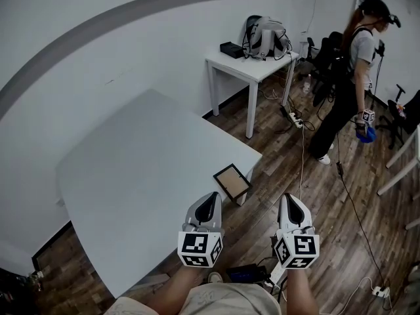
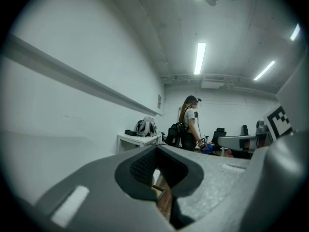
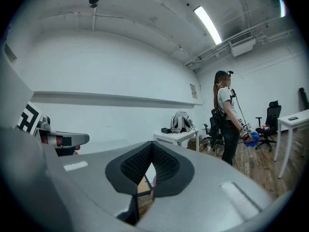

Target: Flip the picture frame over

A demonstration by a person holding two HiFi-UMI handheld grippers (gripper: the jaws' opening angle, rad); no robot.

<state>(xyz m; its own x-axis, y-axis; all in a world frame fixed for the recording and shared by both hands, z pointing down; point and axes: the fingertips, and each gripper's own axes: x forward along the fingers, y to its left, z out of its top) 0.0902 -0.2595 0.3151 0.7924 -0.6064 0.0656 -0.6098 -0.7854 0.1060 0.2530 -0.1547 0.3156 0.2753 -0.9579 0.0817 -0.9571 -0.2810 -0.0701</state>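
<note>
A small picture frame (image 1: 231,182) with a dark border and tan middle lies flat at the near right corner of the white table (image 1: 144,163). My left gripper (image 1: 210,201) hovers over the table's near edge, a little short of the frame, jaws shut on nothing. My right gripper (image 1: 289,202) hangs over the wooden floor to the frame's right, also shut and empty. Through the slit between the left gripper's (image 2: 157,170) pads I glimpse the picture frame (image 2: 160,190). The right gripper (image 3: 150,170) view shows the picture frame (image 3: 143,187) the same way.
A second white table (image 1: 252,67) at the back carries a backpack (image 1: 266,37) and a black box. A person (image 1: 351,77) holding grippers stands at the far right. A power strip (image 1: 295,120) and cables run across the wooden floor.
</note>
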